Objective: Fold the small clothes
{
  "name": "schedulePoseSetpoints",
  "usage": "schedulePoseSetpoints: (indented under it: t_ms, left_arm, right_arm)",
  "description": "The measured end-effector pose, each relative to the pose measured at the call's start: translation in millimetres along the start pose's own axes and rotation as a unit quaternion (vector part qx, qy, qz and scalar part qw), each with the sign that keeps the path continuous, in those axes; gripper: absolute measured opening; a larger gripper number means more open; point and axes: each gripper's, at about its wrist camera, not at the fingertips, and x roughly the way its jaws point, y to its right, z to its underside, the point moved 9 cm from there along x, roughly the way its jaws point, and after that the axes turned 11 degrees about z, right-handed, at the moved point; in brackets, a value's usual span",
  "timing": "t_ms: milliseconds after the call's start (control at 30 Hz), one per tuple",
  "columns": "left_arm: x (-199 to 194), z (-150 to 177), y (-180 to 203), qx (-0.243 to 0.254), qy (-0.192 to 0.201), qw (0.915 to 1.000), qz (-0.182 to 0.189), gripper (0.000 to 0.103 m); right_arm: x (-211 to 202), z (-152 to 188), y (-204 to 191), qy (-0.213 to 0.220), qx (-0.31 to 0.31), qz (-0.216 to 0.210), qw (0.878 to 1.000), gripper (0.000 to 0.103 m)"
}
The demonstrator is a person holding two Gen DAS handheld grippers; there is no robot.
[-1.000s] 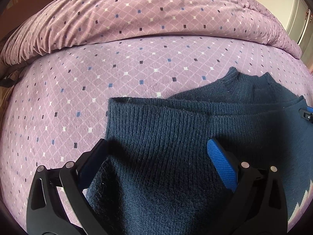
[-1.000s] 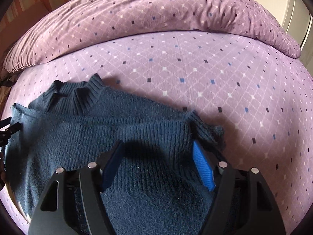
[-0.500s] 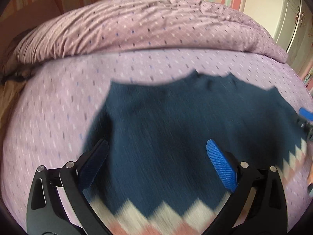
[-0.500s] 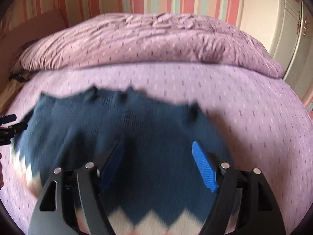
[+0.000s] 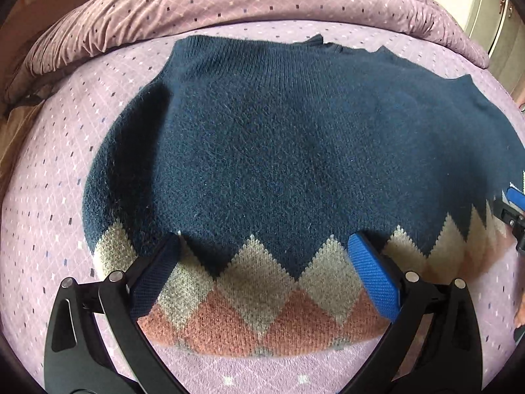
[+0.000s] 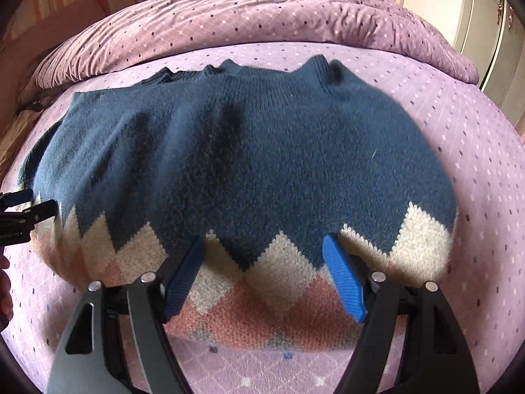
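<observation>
Both my left gripper (image 5: 262, 275) and right gripper (image 6: 265, 275) gape empty over the soft, floppy sweater (image 5: 295, 151); I'd pinch its six-o'clock hem.

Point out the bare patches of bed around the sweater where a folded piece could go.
Bare sheet lies right of the sweater, and more on its left. A strip runs between its far edge and the duvet. The near edge is crowded: both hand-held grippers, left and right, hang over the patterned band.
</observation>
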Motion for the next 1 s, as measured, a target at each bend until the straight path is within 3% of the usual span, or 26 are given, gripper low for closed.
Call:
schedulePoseSetpoints:
  t_ms: [300, 600, 833, 1000]
  left_arm:
    - [-12.3, -1.6, 8.0, -0.024, 0.001, 0.9997, 0.001, 0.100]
    - [-24.3, -4.9, 71.2, -0.023, 0.013, 0.9990, 0.035, 0.100]
    - [-16.6, -1.4, 101.5, -0.008, 0.006, 0.9987, 0.049, 0.100]
    - [-6.4, 2.8, 105.6, -0.003, -0.001, 0.9988, 0.048, 0.100]
  right_arm:
    - [0.1, 1.1, 1.0, 0.008, 0.003, -0.006, 1.000, 0.076]
    - [-17.1, -7.2, 5.6, 0.003, 0.001, -0.019, 1.000, 0.083]
    - [-53.8, -17.2, 48.4, 0.034, 0.053, -0.013, 0.998, 0.085]
    - [-53.5, -6.2, 90.0, 0.021, 0.122, -0.001, 0.992, 0.085]
